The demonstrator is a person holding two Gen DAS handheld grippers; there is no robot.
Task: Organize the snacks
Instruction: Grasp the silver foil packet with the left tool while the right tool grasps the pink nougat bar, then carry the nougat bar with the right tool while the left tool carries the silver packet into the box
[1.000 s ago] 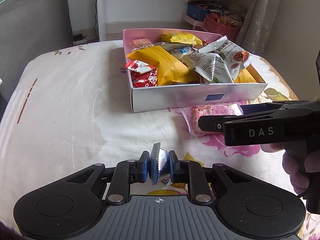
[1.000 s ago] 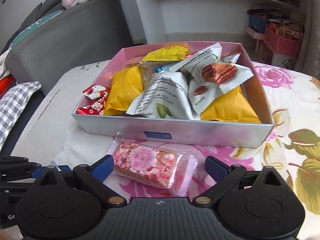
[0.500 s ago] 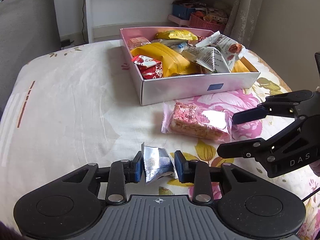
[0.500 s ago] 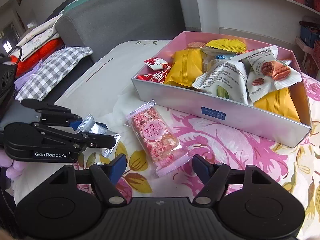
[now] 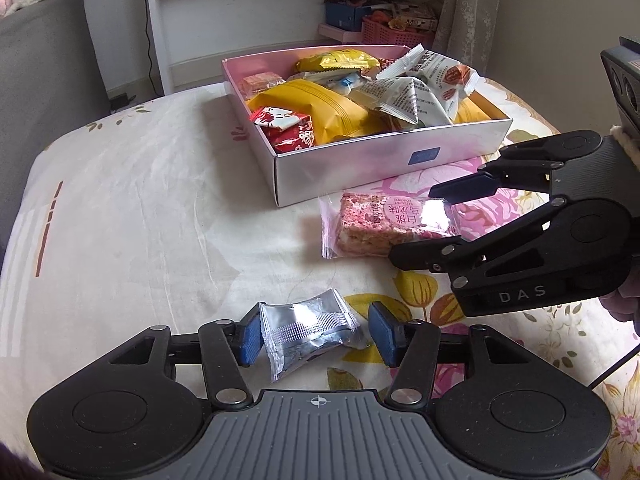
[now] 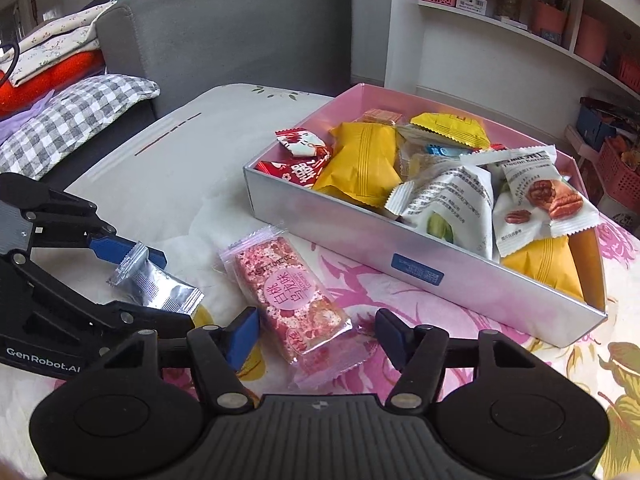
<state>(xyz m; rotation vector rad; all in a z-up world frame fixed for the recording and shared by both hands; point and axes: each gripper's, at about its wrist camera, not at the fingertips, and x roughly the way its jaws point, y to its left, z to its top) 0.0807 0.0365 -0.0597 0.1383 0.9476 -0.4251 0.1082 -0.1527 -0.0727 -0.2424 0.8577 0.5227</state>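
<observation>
A small silver foil packet (image 5: 308,332) lies on the flowered cloth between the fingers of my left gripper (image 5: 316,336). Its jaws are opening and the right pad stands clear of the packet. A pink snack bar (image 6: 288,288) in a clear wrapper lies in front of the pink and silver box (image 6: 340,240), which is full of snack packets. My right gripper (image 6: 318,336) straddles the near end of the bar; its jaws are closing, with small gaps still showing beside both pads. In the left wrist view the right gripper (image 5: 416,224) reaches the bar (image 5: 372,224) from the right.
The box (image 5: 380,164) stands at the far middle of the cloth-covered table (image 5: 140,220). A grey sofa (image 6: 224,32) with a checked cushion (image 6: 76,120) lies to the left. White shelves (image 6: 500,24) and red baskets (image 5: 384,32) stand behind.
My left jaws have spread and let go of the silver packet, which now lies flat. My right jaws have narrowed around the pink bar, and that gripper has swung round it.
</observation>
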